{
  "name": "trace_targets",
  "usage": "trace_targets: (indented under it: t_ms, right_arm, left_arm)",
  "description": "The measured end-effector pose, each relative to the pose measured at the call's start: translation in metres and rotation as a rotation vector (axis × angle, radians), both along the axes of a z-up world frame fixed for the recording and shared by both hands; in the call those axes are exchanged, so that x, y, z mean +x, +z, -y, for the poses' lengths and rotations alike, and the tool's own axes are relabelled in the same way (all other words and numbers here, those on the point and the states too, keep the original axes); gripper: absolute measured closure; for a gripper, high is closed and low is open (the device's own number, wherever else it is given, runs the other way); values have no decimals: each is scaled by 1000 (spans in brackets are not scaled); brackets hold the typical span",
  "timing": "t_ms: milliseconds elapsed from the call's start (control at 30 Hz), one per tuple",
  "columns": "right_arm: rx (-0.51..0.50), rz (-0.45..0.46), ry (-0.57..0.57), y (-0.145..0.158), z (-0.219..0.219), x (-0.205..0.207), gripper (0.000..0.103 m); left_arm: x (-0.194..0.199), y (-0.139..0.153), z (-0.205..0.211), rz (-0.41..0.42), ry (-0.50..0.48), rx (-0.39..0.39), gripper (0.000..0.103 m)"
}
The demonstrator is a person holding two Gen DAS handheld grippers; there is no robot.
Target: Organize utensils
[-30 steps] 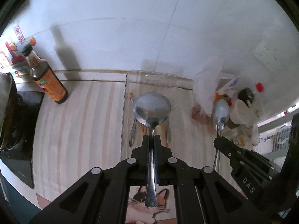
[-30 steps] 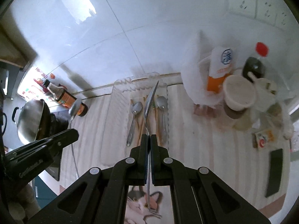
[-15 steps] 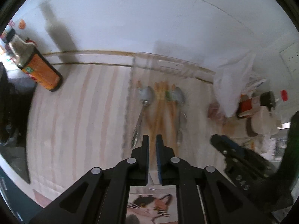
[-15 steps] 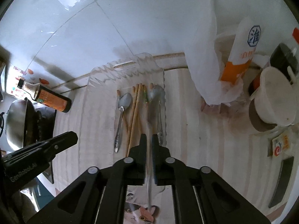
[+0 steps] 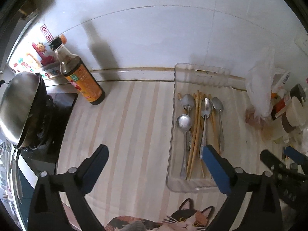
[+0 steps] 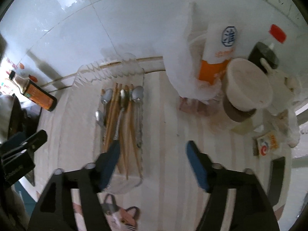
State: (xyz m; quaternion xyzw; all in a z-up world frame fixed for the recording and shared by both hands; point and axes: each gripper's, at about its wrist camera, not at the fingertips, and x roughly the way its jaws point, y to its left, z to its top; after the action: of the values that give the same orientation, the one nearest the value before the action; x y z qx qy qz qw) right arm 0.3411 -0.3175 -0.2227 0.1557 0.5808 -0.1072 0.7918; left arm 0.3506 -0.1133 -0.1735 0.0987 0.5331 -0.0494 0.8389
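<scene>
- Left wrist view, far left: a metal wok [image 5: 18, 104] sits on a dark stove, and a brown sauce bottle [image 5: 80, 77] stands on the striped desk [image 5: 125, 125] near the wall.
- Next, the left gripper [image 5: 154, 152] has just been opening; its fingers [image 5: 94, 165] are spread wide with nothing between them, one over bare desk, the other over the near end of the tray.
- Right of centre, the clear plastic tray [image 5: 172, 154] holds the utensils: four spoons, among them a round-bowled one [image 5: 184, 123] lying on the left and a long one [image 5: 206, 107] across the chopsticks [image 5: 195, 125], all roughly lengthwise.
- Right wrist view: the right gripper [image 6: 153, 148] has also just been opening; its fingers [image 6: 111, 157] are released and empty, the left finger above the tray's near end, the other over bare desk.
- Far right, a white plastic bag [image 6: 184, 61], an orange-and-white carton [image 6: 217, 57], a lidded tub [image 6: 246, 84] and a red-capped bottle [image 6: 269, 44] crowd the desk, well apart from the tray.
- Judged progress: both spoons appear delivered, and I see no loose cutlery left on the desk. What may remain is sorting, since spoons and chopsticks lie mixed and overlapping.
</scene>
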Motion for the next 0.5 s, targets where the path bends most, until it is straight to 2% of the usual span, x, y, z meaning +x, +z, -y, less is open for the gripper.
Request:
trace_targets:
  t_ms: [33, 67, 267, 500]
  right_arm:
    - [-9, 2, 4, 2, -2, -4, 3]
    - [-24, 5, 8, 3, -4, -9, 2]
    - [-126, 64, 7, 31, -16, -46, 0]
    - [-184, 149, -42, 86, -26, -100, 0]
  left_arm:
    - [-4, 1, -2, 4, 2, -7, 0]
    - [-11, 3, -5, 15, 4, -20, 0]
    - [-45, 21, -18, 70, -4, -43, 0]
    - [-97, 58, -38, 135, -29, -101, 0]
